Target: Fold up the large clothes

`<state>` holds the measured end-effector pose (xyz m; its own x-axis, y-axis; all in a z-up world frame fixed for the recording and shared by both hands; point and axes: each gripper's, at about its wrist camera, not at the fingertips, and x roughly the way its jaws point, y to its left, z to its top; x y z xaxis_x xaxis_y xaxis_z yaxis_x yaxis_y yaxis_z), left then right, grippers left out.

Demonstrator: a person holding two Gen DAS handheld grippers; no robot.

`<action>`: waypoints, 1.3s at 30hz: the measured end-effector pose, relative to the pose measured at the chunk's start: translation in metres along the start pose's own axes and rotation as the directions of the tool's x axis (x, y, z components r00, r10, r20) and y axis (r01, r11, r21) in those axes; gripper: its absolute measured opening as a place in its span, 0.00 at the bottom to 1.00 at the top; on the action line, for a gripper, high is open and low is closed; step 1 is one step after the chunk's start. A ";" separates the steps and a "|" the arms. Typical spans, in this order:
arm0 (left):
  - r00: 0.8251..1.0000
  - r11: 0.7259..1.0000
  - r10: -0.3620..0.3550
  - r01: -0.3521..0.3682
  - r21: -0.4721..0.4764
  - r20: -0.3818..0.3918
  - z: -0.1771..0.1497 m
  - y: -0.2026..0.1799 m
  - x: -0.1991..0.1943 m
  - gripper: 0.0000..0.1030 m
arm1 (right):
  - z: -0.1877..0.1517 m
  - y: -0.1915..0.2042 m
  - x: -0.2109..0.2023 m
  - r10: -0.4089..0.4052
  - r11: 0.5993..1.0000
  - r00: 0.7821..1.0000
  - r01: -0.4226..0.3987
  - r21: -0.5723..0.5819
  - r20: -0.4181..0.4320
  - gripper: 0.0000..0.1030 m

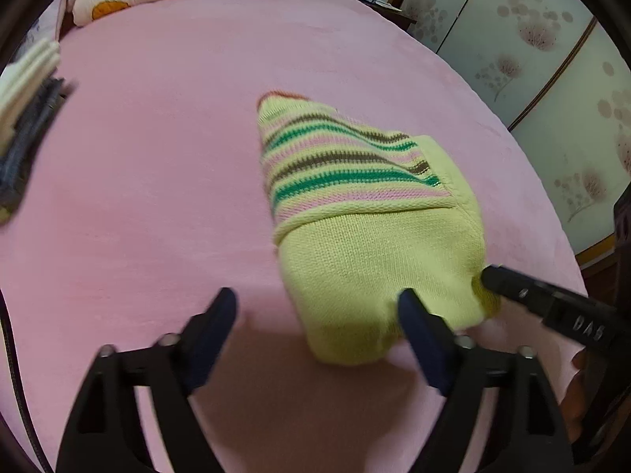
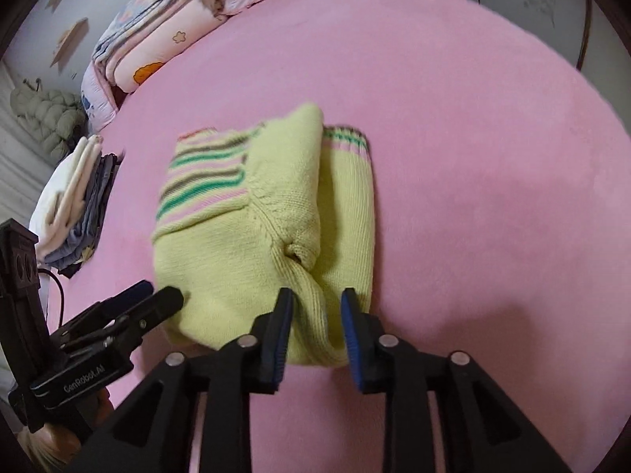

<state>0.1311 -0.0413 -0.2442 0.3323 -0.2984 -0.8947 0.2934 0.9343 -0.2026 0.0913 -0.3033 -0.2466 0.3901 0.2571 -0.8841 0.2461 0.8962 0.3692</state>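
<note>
A yellow knit sweater (image 1: 366,228) with green, pink and brown stripes lies folded into a compact bundle on the pink bed (image 1: 157,157); it also shows in the right wrist view (image 2: 244,244). My left gripper (image 1: 319,315) is open just in front of the bundle's near left corner, with its right finger (image 1: 418,323) against the cloth. My right gripper (image 2: 315,315) is open, its fingers on either side of a fold at the bundle's near edge. The right gripper's tip (image 1: 497,276) touches the sweater's right corner in the left wrist view.
A stack of folded clothes (image 2: 75,205) sits at the bed's left edge. Pillows and a folded quilt (image 2: 157,35) lie at the head of the bed. Patterned wardrobe doors (image 1: 532,59) stand beyond the right edge.
</note>
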 end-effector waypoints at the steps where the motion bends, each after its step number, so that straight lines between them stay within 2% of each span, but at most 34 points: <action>1: 1.000 1.000 0.005 -0.005 0.000 0.001 -0.001 -0.002 -0.009 0.87 | 0.002 0.001 -0.005 0.003 1.000 1.000 -0.003 0.005 -0.001 0.27; 6: 1.000 0.999 0.029 -0.029 -0.012 -0.003 0.014 -0.007 -0.040 0.89 | 0.013 0.007 -0.031 -0.003 1.000 1.000 0.003 0.003 0.011 0.28; 9: 0.999 0.999 0.034 -0.034 -0.037 0.011 0.027 -0.013 -0.057 0.99 | 0.018 0.015 -0.045 -0.004 1.000 1.000 0.004 -0.010 0.010 0.28; 10: 0.999 0.998 0.031 -0.030 -0.047 0.018 0.030 -0.014 -0.063 0.99 | 0.019 0.017 -0.050 -0.004 1.000 1.000 0.004 -0.016 0.011 0.29; 15: 1.000 0.997 0.008 -0.008 -0.075 0.001 0.046 -0.022 -0.089 0.99 | 0.022 0.039 -0.074 -0.014 0.998 0.999 0.016 -0.055 0.035 0.55; 17: 1.000 0.997 0.010 -0.009 -0.083 0.011 0.047 -0.022 -0.100 0.99 | 0.025 0.047 -0.080 -0.007 0.998 0.999 0.010 -0.068 0.044 0.58; 28: 0.998 0.986 0.043 -0.037 -0.160 0.035 0.058 -0.018 -0.106 1.00 | 0.028 0.066 -0.097 0.003 0.996 0.993 0.007 -0.086 0.115 0.59; 35: 0.991 0.992 0.098 -0.089 -0.095 0.095 0.072 -0.028 -0.109 0.99 | 0.034 0.067 -0.106 -0.001 0.993 0.982 0.023 -0.115 0.190 0.62; 39: 0.984 0.993 0.102 -0.094 -0.064 0.143 0.082 -0.033 -0.108 1.00 | 0.041 0.066 -0.106 -0.010 0.990 0.974 0.042 -0.136 0.227 0.63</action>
<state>0.1588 -0.0560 -0.1081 0.4854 -0.2259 -0.8446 0.2026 0.9688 -0.1427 0.1028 -0.2863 -0.1167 0.5784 0.1591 -0.8001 0.1397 0.9470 0.2893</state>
